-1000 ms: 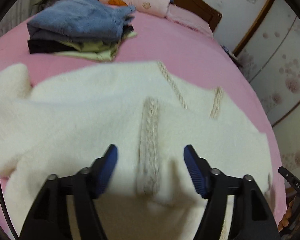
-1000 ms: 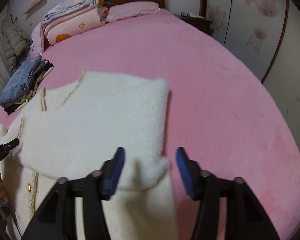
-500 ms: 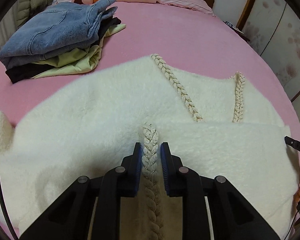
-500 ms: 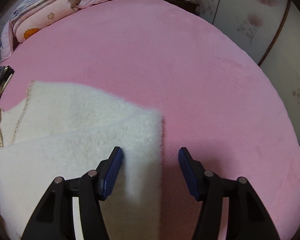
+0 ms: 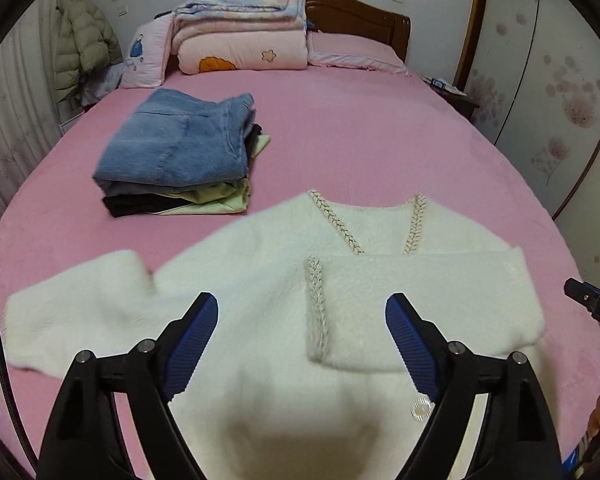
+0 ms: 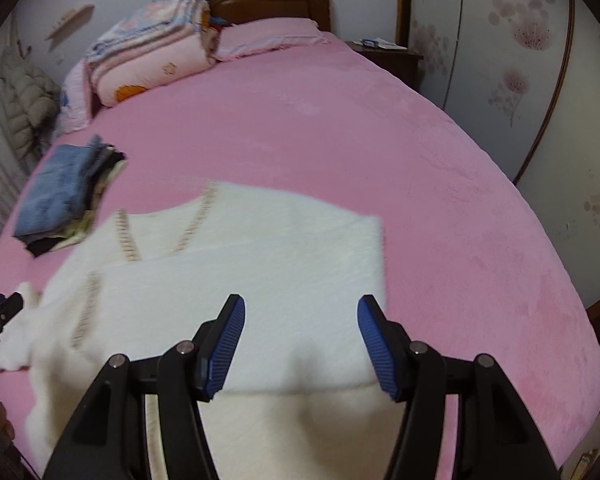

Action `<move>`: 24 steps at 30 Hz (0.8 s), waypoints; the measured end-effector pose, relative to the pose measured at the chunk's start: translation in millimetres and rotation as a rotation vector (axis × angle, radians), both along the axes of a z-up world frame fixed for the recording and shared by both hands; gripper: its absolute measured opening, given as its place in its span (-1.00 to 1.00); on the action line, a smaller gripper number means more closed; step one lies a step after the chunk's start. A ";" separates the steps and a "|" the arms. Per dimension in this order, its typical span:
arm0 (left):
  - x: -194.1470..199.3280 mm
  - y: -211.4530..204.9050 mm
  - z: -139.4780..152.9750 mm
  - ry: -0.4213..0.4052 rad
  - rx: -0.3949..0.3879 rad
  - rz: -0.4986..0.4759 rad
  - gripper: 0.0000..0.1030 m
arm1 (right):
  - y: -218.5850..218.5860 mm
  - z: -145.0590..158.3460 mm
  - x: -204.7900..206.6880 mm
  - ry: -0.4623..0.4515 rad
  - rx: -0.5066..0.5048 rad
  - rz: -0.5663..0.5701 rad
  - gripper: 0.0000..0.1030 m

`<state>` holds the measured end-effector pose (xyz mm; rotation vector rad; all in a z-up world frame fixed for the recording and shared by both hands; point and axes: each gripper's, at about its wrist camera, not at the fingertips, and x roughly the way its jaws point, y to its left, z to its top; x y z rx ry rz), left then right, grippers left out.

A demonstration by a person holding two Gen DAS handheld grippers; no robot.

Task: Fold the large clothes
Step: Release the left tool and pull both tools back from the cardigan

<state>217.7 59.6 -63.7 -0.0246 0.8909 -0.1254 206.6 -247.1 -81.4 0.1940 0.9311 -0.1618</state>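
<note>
A fluffy cream cardigan (image 5: pixel 260 280) with braided beige trim lies flat on the pink bed (image 5: pixel 360 140). Its right sleeve (image 5: pixel 420 300) is folded across the chest, and the left sleeve (image 5: pixel 72 308) stretches out to the left. My left gripper (image 5: pixel 302 344) hovers above the cardigan with its jaws opening wide and nothing held between them. In the right wrist view the cardigan (image 6: pixel 240 272) shows the same folded sleeve. My right gripper (image 6: pixel 300 344) hangs open above that sleeve, apart from the cloth.
A stack of folded clothes with jeans (image 5: pixel 180 152) on top sits on the bed's left side. Folded quilts (image 5: pixel 240 36) and a pillow lie by the wooden headboard (image 5: pixel 360 20). A nightstand (image 6: pixel 388 56) and a wardrobe stand to the right.
The left gripper closed on the braided trim, then let it go, opened wide and rose. The right gripper also rose. The sleeve now lies folded across the chest.
</note>
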 end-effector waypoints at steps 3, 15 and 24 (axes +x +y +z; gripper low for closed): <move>-33.8 18.5 24.7 -0.013 -0.009 0.018 0.69 | 44.7 27.0 -30.2 -0.042 0.036 0.039 0.14; -130.2 136.4 39.6 -0.037 0.059 0.163 0.76 | 197.5 79.4 -100.2 -0.143 0.058 0.183 0.14; -135.6 256.0 -13.1 0.020 -0.038 0.350 0.76 | 279.0 53.9 -88.4 -0.147 0.070 0.238 0.14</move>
